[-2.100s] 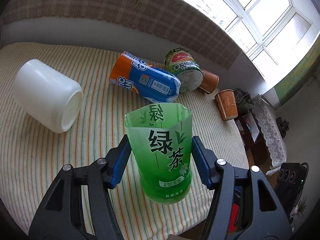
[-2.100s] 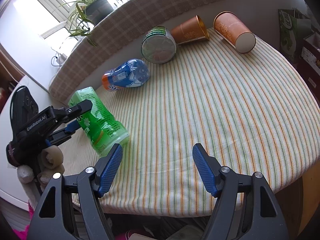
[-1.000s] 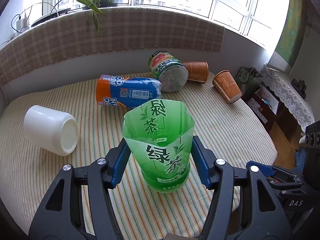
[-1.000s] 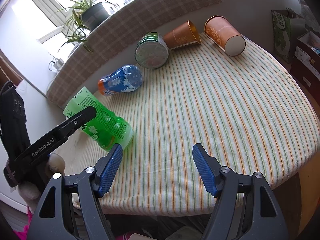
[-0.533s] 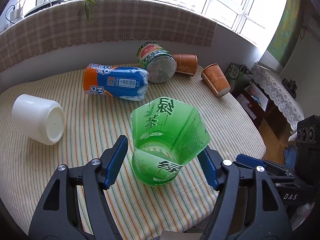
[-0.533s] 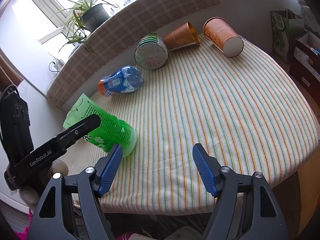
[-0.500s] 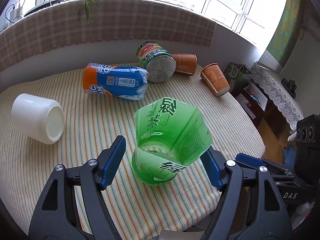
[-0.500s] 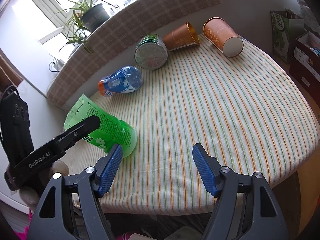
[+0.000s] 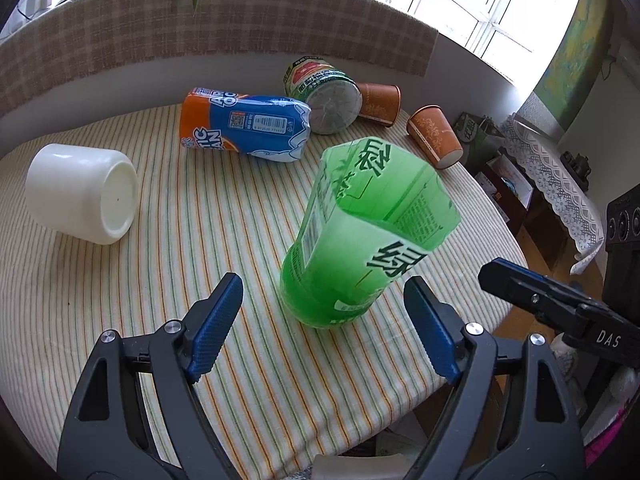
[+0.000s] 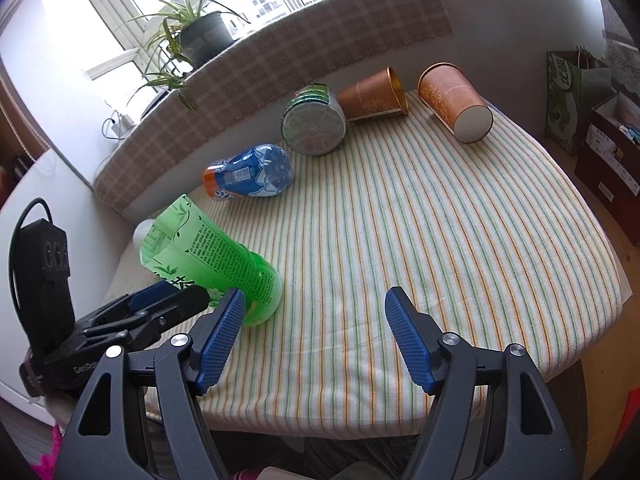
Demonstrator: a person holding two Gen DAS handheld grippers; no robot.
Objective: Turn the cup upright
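Note:
The green cut-bottle cup (image 9: 360, 236) stands on its base on the striped tablecloth (image 9: 208, 248), open end up, leaning to the right in the left wrist view. My left gripper (image 9: 324, 312) is open, its blue pads apart on either side just in front of the cup and not touching it. The cup also shows in the right wrist view (image 10: 212, 256), at the table's left edge. My right gripper (image 10: 312, 332) is open and empty above the table's near edge. The left gripper (image 10: 132, 320) shows there beside the cup.
Lying on their sides: a white cup (image 9: 80, 196), an orange-and-blue bottle cup (image 9: 244, 128), a green can (image 9: 324, 88) and two brown paper cups (image 9: 378, 100) (image 9: 434, 140). A checked ledge (image 9: 200, 28) runs behind. The table edge drops off at right.
My left gripper tilted the green cup onto its base, opened and drew back from it. The right gripper has hardly moved.

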